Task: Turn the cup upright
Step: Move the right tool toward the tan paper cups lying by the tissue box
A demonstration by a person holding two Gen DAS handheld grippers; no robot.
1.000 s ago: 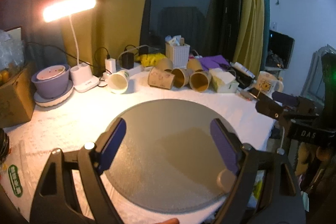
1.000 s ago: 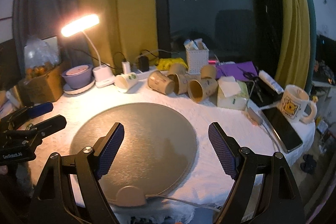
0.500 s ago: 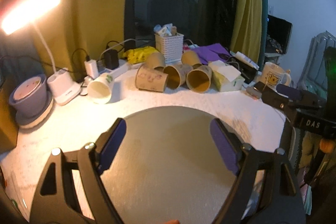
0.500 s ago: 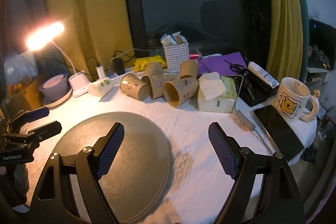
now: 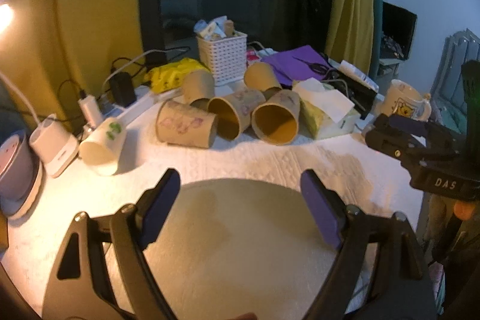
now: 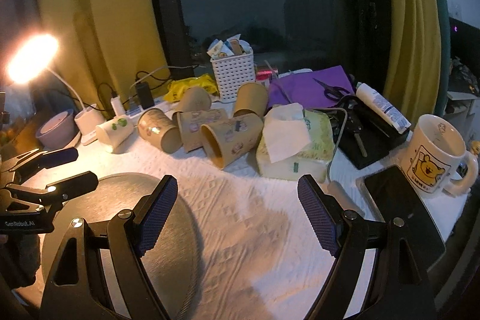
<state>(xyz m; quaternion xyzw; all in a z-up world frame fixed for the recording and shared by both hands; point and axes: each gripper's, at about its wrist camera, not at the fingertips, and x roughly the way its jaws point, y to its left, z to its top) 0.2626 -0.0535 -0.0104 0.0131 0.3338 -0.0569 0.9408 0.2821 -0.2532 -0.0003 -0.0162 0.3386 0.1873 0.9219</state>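
Brown paper cups lie tipped in a heap at worktop rear, mouths facing fwd, so none upright yet. Left gripper & right gripper hover short, both w/ jaws spread wide, empty, prob. lining up a reach.

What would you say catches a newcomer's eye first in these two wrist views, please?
Probably the heap of brown paper cups lying on their sides mid-table, in front of the white woven basket. Next comes the glowing desk lamp at far left, and the bear-print mug standing upright at the right edge. Both the left gripper and the right gripper hang open and empty in the foreground.
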